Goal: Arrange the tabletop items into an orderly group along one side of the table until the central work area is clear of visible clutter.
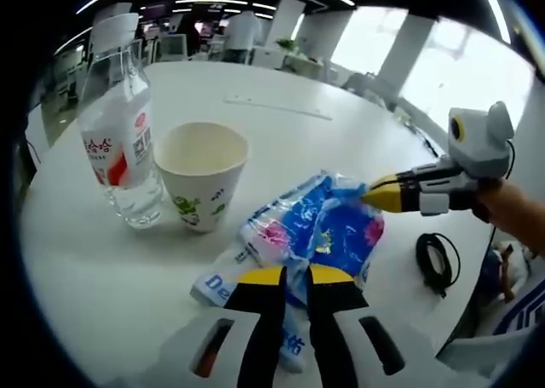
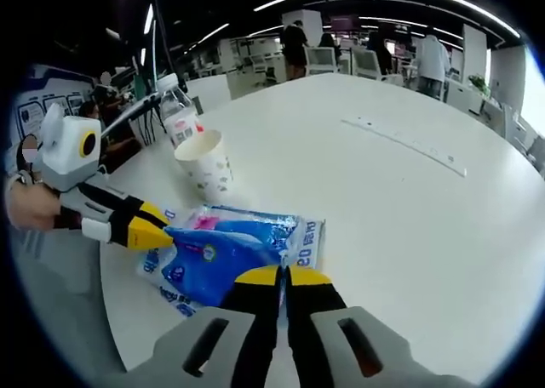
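Cup (image 1: 203, 184), bottle (image 1: 119, 141) beside blue packet (image 1: 319, 231); both grippers' fingers clenched on packet.

Each tool, the left tool (image 1: 294, 279) and the right tool (image 2: 281, 277), has two black jaws with yellow tips that rise from a pale grey body with dark slots, one slot on the left tool showing some orange inside.

Both claws (image 2: 283, 275) (image 2: 167, 237) pinch the blue packet (image 2: 230, 248).
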The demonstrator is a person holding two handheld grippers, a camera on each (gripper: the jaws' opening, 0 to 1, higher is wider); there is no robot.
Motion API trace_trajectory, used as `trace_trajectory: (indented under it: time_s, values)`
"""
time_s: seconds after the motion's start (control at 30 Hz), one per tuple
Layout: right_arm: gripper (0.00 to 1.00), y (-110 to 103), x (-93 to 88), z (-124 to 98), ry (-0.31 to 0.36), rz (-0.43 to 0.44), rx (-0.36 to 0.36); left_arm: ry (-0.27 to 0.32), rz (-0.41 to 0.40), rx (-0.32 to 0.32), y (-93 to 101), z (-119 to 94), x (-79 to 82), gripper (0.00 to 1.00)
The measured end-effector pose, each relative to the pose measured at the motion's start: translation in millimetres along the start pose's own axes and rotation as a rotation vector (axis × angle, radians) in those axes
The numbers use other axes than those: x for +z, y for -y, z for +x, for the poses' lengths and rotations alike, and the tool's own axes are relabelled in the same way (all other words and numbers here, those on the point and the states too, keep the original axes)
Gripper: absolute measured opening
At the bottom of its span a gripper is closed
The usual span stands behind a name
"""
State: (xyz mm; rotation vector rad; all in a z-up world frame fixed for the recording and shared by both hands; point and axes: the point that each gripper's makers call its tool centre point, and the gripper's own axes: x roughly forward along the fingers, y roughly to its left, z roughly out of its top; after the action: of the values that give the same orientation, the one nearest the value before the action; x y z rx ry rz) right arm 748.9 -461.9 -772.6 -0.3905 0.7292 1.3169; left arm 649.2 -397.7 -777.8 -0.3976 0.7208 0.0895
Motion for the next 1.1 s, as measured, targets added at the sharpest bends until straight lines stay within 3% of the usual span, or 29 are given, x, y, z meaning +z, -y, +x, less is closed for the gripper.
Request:
trace_trajectory:
  time_s: [0.5, 0.87, 1.1]
  values:
    - [0.0, -4.1, 5.0, -12.3, 0.034, 0.024, -0.003, 0.016, -0.013, -0.009, 2.1, -5.9, 2.8, 0.0]
    - [0.0, 10.2, 10.6, -39.2, 0.089, 0.064, -0.051, 0.061, 0.023, -0.05, 21.1, -5.2, 30.8, 0.0]
    - [0.0, 26.5, 8.1, -61.2, 0.119, 0.102, -0.104, 0.072, 0.067, -0.097, 42.8, 1.1, 46.5, 0.0]
